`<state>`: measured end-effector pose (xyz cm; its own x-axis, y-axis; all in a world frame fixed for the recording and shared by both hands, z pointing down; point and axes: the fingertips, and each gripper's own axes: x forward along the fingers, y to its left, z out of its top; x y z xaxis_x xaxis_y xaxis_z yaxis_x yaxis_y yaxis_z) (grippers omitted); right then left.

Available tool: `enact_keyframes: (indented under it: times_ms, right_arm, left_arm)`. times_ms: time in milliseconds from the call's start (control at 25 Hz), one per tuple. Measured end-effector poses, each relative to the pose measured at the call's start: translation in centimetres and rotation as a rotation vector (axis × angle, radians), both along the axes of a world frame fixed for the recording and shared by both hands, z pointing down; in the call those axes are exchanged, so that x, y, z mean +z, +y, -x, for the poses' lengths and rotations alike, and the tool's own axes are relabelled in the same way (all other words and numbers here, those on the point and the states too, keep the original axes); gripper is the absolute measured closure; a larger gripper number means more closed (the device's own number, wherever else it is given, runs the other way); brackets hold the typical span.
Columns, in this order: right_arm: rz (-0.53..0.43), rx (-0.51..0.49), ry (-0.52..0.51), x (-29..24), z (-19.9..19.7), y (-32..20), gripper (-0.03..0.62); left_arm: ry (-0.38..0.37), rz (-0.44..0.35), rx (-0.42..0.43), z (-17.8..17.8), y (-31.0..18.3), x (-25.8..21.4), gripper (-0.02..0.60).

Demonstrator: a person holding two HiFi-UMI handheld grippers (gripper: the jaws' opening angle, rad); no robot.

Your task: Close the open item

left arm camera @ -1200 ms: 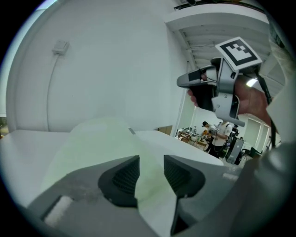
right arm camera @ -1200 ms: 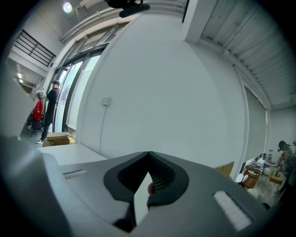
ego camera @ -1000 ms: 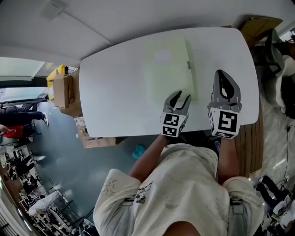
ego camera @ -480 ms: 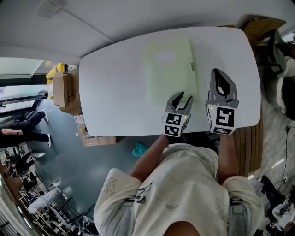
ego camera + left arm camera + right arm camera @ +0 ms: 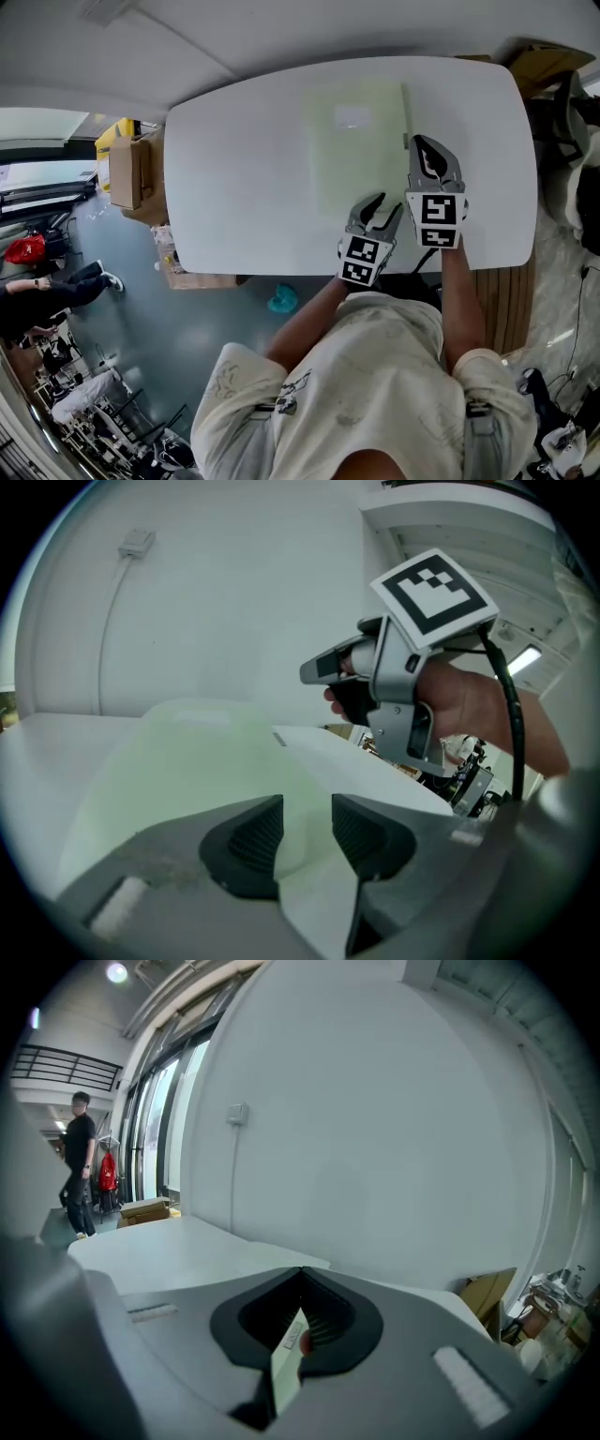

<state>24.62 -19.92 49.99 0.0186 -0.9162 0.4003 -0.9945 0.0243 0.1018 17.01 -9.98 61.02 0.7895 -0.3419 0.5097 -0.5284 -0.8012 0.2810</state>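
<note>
A pale green translucent folder point(image 5: 361, 150) lies flat on the white table point(image 5: 244, 169), with a small clasp point(image 5: 406, 141) on its right edge. My left gripper point(image 5: 375, 208) hovers at the folder's near right corner, open, with nothing between its pads point(image 5: 253, 836); the folder point(image 5: 187, 761) spreads out ahead of it. My right gripper point(image 5: 427, 155) is shut, its tips beside the folder's right edge just by the clasp. In the right gripper view a thin pale strip point(image 5: 289, 1354) shows in the hollow behind the closed tips point(image 5: 302, 1271); I cannot tell what it is.
Cardboard boxes point(image 5: 128, 173) stand on the floor left of the table, and more cardboard point(image 5: 544, 61) at the far right corner. A wooden surface point(image 5: 502, 300) runs along the table's right side. A person point(image 5: 80, 1166) stands far off by the windows.
My right gripper has moved left and forward from bare table to the folder's right edge. The left gripper has shifted slightly right along the near edge, still open.
</note>
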Motion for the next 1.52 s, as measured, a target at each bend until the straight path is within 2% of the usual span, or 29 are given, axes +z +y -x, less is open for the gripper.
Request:
enact_keyframes:
  times_ms: [520, 1080, 1280, 1520]
  right_arm:
    - [0.202, -0.068, -0.031, 8.3, 0.9, -2.8, 0.592]
    - [0.315, -0.087, -0.014, 11.9, 1.1, -2.4, 0.592]
    - [0.339, -0.078, 0.007, 12.1, 1.0, -2.3, 0.592]
    - [0.361, -0.073, 0.048, 12.5, 0.8, -2.3, 0.591]
  left_arm:
    - [-0.005, -0.012, 0.017, 0.3, -0.1, 0.1, 0.413]
    - [0.007, -0.015, 0.027, 0.4, 0.0, -0.4, 0.413]
    - [0.012, -0.013, -0.019, 1.3, -0.7, -0.8, 0.413]
    - [0.040, -0.008, -0.129, 3.3, -3.1, -1.9, 0.413]
